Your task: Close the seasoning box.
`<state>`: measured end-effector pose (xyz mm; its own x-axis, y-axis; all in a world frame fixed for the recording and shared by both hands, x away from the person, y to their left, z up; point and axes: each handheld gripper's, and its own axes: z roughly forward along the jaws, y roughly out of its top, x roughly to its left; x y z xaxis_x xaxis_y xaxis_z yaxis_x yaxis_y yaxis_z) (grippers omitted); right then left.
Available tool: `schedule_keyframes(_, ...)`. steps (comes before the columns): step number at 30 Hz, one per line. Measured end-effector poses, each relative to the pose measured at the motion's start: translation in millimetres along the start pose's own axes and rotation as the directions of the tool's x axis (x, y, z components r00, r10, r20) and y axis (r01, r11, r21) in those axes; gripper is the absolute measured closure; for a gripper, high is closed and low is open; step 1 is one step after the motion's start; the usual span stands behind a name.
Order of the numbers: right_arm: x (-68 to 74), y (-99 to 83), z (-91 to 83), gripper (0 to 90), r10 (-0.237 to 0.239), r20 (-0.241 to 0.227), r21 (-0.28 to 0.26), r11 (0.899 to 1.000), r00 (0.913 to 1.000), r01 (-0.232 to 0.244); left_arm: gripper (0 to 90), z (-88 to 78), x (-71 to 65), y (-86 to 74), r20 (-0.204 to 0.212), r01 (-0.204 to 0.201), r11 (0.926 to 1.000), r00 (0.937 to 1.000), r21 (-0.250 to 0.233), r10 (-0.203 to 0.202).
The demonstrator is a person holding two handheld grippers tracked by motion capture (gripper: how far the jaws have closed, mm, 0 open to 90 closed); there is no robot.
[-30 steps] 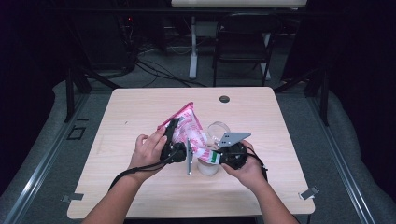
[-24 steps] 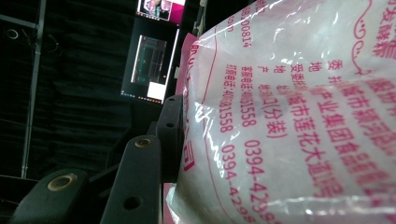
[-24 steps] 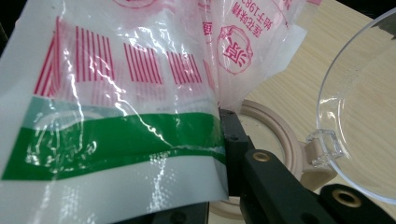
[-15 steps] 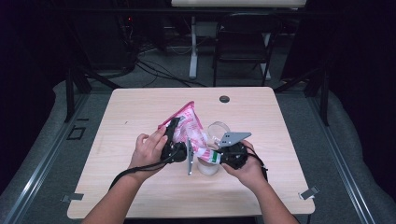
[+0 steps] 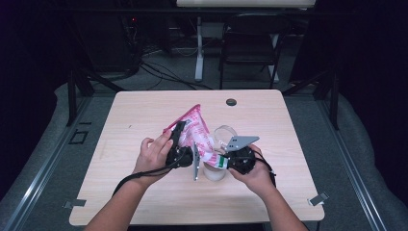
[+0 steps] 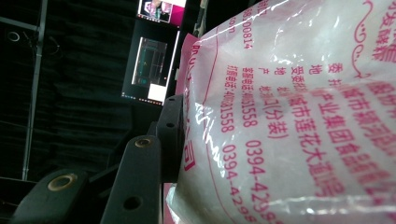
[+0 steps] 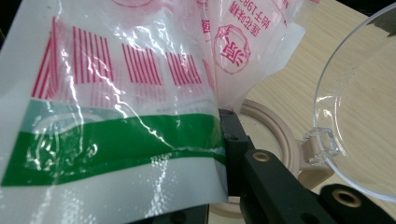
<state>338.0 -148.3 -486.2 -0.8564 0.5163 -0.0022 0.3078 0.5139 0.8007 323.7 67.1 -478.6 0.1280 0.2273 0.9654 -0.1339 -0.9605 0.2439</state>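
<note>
Table (image 5: 144,115) light wood; dark room; chair (image 5: 250,43) behind; both claws grip bag (image 5: 197,132)

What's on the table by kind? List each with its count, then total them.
Bag: 1
Jar: 1
Clear lid: 1
Claw: 2, left and right, both gripping the bag
Black cap in the table: 1
Total: 6
</note>
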Motion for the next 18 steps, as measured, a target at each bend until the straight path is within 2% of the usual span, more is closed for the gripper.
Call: schedule_keyframes(18, -0.8, -0.4, -0.4, 90.0, 0.002, 0.002, -0.001, 1.0, 1.0, -0.002, 63.4, 0.4, 0.3, 1.3, -0.003, 0.001, 1.0, 1.0, -0.006, -0.001)
